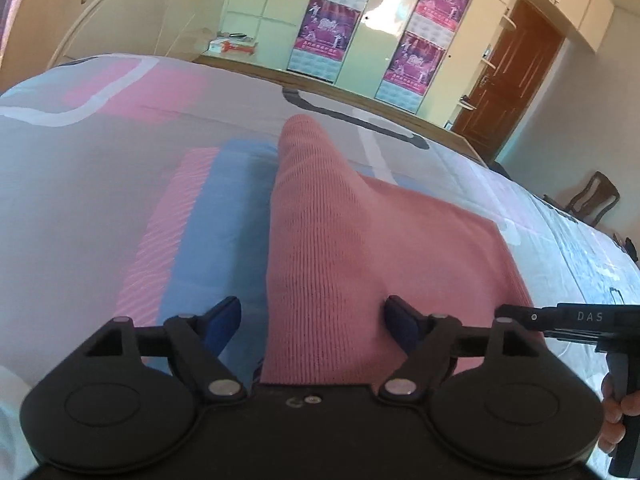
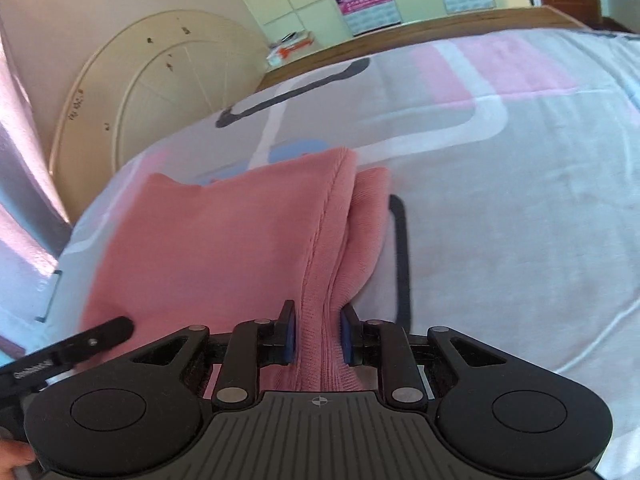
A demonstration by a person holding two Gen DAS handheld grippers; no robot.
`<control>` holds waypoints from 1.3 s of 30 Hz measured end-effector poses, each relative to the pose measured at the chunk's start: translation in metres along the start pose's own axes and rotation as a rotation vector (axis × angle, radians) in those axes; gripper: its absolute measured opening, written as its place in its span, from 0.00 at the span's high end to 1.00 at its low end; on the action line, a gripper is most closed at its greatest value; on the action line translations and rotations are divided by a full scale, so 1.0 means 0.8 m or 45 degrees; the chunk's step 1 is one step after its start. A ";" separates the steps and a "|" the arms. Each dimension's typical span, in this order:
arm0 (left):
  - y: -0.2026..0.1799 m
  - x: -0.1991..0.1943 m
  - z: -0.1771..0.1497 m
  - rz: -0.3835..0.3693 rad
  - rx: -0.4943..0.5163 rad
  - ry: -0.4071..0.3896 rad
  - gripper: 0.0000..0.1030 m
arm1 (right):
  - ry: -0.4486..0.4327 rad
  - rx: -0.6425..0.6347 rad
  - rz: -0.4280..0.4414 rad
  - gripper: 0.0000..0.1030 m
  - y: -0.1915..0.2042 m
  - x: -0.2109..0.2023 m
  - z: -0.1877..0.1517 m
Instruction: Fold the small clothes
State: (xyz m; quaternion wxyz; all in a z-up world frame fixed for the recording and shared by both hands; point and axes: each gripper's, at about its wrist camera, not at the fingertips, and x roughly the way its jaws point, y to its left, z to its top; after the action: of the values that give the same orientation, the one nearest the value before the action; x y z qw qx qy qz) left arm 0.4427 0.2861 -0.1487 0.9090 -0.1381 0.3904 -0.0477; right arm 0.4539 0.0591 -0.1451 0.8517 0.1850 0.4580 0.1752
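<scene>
A pink knitted garment [image 1: 320,240] is laid on a bed [image 1: 100,184] covered by a sheet printed with pink, blue and white blocks. In the left wrist view, a raised fold of the garment is seen running between the jaws of the left gripper [image 1: 312,320]; the jaws are spread wide, and whether the blue pads [image 1: 224,320] touch the cloth cannot be told, since the near edge of the cloth is hidden behind the gripper's body. In the right wrist view, a bunched, ribbed edge of the garment [image 2: 316,320] is clamped between the nearly closed jaws of the right gripper [image 2: 316,336], with the cloth pinched tight between the pads. The rest of the garment is spread flat to the left of that fold, and its lower left part is covered by the dark tip of the other gripper. The right gripper is also seen at the right edge of the left wrist view, cut off by the frame. Behind the bed, pale green cupboard doors [image 1: 256,8] with purple posters [image 1: 328,32] are seen, along with a brown door [image 1: 516,76]. The poster print is too blurred to be read.
</scene>
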 end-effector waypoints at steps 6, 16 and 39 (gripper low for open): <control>-0.018 -0.033 0.029 -0.010 0.145 -0.181 0.31 | -0.160 -0.120 -0.137 0.81 0.036 -0.023 0.017; -0.006 0.055 0.034 0.021 0.047 0.027 0.26 | -0.099 -0.222 -0.251 0.81 0.054 0.061 0.036; -0.056 -0.043 -0.062 0.180 0.226 0.133 0.11 | -0.098 -0.367 -0.332 0.80 0.064 -0.064 -0.116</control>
State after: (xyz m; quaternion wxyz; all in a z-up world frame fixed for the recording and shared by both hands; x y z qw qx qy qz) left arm 0.3841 0.2392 -0.1438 0.8971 -0.0267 0.4402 -0.0251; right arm 0.3424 0.0938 -0.1315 0.9017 0.0069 0.4153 0.1200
